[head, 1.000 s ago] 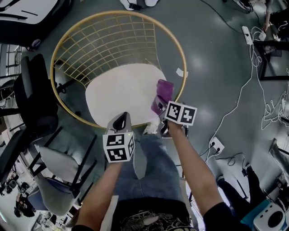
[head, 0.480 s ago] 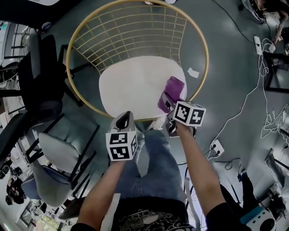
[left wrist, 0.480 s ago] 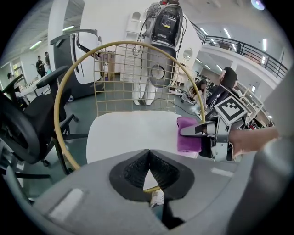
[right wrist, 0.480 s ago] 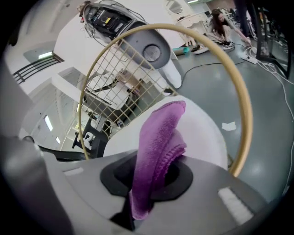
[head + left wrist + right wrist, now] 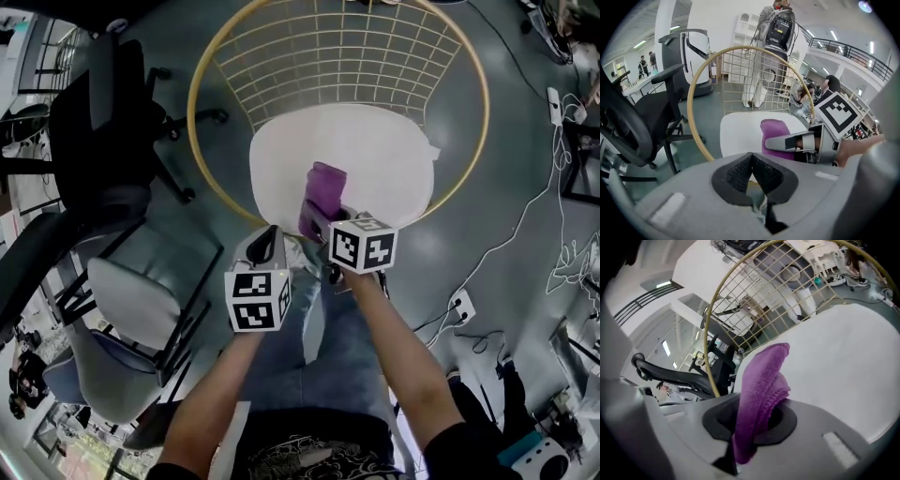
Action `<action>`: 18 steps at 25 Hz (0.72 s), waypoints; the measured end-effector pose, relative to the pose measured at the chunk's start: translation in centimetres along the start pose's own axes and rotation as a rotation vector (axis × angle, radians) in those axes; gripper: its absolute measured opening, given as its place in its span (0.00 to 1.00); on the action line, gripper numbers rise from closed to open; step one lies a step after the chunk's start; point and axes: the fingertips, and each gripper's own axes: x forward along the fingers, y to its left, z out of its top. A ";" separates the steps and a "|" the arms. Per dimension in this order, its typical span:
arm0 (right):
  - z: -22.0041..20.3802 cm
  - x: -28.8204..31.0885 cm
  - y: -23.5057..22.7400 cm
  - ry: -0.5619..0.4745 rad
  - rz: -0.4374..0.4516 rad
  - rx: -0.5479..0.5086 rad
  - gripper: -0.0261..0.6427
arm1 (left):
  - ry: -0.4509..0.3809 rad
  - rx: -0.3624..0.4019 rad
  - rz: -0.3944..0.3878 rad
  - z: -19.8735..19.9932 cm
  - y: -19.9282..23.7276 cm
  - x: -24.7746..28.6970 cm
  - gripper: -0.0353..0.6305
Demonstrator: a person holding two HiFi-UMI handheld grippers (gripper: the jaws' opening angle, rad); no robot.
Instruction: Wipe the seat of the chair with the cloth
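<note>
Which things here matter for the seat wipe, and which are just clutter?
In the job:
- purple cloth, clamped in the right gripper
- white seat of the gold wire chair

Lying about:
- black office chair
- grey chair
- power strip and cables on the floor
- left gripper, fingers shut on nothing
</note>
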 end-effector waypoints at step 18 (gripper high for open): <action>-3.9 8.0 8.1 0.063 0.014 -0.232 0.13 | -0.010 0.000 -0.020 -1.7 7.1 -1.9 0.05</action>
